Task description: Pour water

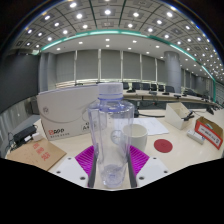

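Observation:
A clear plastic water bottle with a pale cap stands upright between my fingers, lifted above the table. My gripper is shut on the bottle, with the magenta pads pressing on its lower body from both sides. Just behind the bottle and to its right sits a white cup on the white table. The bottle hides part of the cup.
A white box stands behind the bottle to the left. A red-lettered card lies left of the fingers. A red round coaster and a red-labelled box lie to the right. Office desks and monitors fill the background.

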`<state>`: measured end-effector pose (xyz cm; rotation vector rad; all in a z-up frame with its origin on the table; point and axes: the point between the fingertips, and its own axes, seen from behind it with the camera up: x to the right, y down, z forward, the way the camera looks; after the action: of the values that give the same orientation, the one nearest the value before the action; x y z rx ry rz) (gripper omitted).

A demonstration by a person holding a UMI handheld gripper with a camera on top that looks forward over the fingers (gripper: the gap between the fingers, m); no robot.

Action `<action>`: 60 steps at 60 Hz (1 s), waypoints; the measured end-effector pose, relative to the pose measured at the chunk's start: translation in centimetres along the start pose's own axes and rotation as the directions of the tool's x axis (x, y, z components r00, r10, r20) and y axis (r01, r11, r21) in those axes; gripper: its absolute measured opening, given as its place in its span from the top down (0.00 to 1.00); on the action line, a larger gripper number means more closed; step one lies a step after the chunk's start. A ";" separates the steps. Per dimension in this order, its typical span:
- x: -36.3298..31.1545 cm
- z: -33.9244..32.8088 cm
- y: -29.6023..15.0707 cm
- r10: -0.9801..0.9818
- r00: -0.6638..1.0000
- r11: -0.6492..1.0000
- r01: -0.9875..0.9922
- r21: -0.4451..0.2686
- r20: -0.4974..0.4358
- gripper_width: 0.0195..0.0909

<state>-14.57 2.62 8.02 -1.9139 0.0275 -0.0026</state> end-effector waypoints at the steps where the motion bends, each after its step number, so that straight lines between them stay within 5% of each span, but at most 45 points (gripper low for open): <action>1: 0.0 0.0 0.0 -0.004 1.000 1.000 0.004 0.000 0.001 0.62; 12: -0.9 -0.4 -0.1 0.013 1.000 0.999 -0.012 -0.040 0.027 0.82; 20: -3.7 -0.8 -2.6 0.089 0.992 0.996 -0.087 -0.033 0.090 0.82; 28: -6.5 -0.3 -7.3 0.372 0.910 0.928 -0.371 -0.044 0.182 0.82; 43: -7.8 2.9 -14.6 0.901 0.328 0.392 -0.895 -0.211 0.282 0.82; 60: -7.9 6.2 -14.6 0.942 -0.267 -0.174 -0.908 -0.381 0.206 0.82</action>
<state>-22.15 13.51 19.78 -1.3333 1.3308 1.6280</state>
